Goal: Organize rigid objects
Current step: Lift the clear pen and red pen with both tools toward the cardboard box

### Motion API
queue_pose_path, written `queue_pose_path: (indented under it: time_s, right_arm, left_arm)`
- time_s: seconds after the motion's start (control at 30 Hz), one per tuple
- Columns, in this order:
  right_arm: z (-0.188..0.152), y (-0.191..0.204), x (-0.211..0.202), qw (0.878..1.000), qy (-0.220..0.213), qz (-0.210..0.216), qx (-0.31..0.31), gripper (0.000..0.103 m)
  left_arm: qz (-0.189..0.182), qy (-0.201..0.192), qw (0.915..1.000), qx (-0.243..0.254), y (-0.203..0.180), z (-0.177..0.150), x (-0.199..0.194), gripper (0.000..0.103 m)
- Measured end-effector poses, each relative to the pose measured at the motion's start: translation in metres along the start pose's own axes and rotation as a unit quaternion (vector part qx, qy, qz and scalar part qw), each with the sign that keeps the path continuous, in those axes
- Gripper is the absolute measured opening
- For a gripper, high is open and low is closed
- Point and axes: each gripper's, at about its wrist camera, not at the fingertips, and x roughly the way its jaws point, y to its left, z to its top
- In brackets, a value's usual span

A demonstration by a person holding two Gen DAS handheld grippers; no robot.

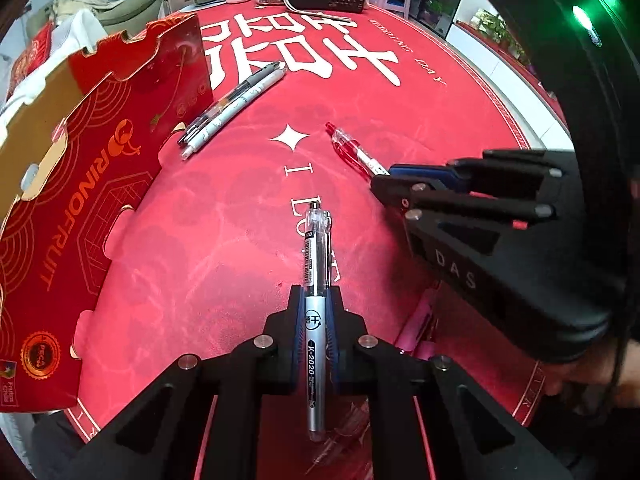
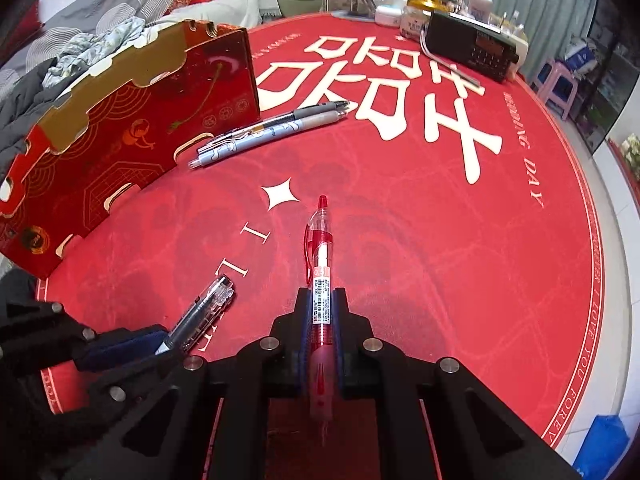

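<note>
Claws both clamped: left claw [image 1: 316, 300] on silver pen [image 1: 316, 320], right claw [image 2: 322, 300] on red pen [image 2: 320, 280].

A clear black-ink pen [image 1: 316, 300] sits clamped between the left jaws, its clicker end pointing forward. A red gel pen [image 2: 320, 292] is pinched likewise between the right jaws. Two more pens [image 2: 272, 130] lie side by side well ahead of both.

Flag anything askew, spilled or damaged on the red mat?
Nothing stands out. The left gripper is shut on a clear-and-silver pen; the right gripper is shut on a red gel pen. Two more pens lie side by side near the red cardboard fruit box. No spill or damage visible.
</note>
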Motion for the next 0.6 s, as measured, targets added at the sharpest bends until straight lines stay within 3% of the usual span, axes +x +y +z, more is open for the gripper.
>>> queue_pose_path:
  time_s: [0.07, 0.23, 0.4, 0.6]
  right_arm:
    - [-0.001, -0.008, -0.003, 1.0, -0.005, 0.02, 0.022, 0.01]
    - [-0.013, -0.014, -0.019, 0.998, -0.03, 0.026, 0.039, 0.01]
    - [-0.018, -0.018, -0.039, 0.995, -0.06, 0.047, 0.058, 0.01]
    - [-0.016, -0.013, -0.059, 0.992, -0.079, 0.068, 0.067, 0.011]
  left_arm:
    - [-0.004, -0.01, 0.9998, -0.015, 0.0, -0.002, -0.002, 0.01]
    - [-0.006, -0.039, 0.9992, -0.009, -0.015, -0.005, -0.012, 0.01]
    - [-0.03, -0.053, 0.9975, -0.037, -0.024, -0.004, -0.018, 0.01]
    - [-0.001, -0.056, 0.9969, -0.055, -0.027, 0.005, -0.019, 0.01]
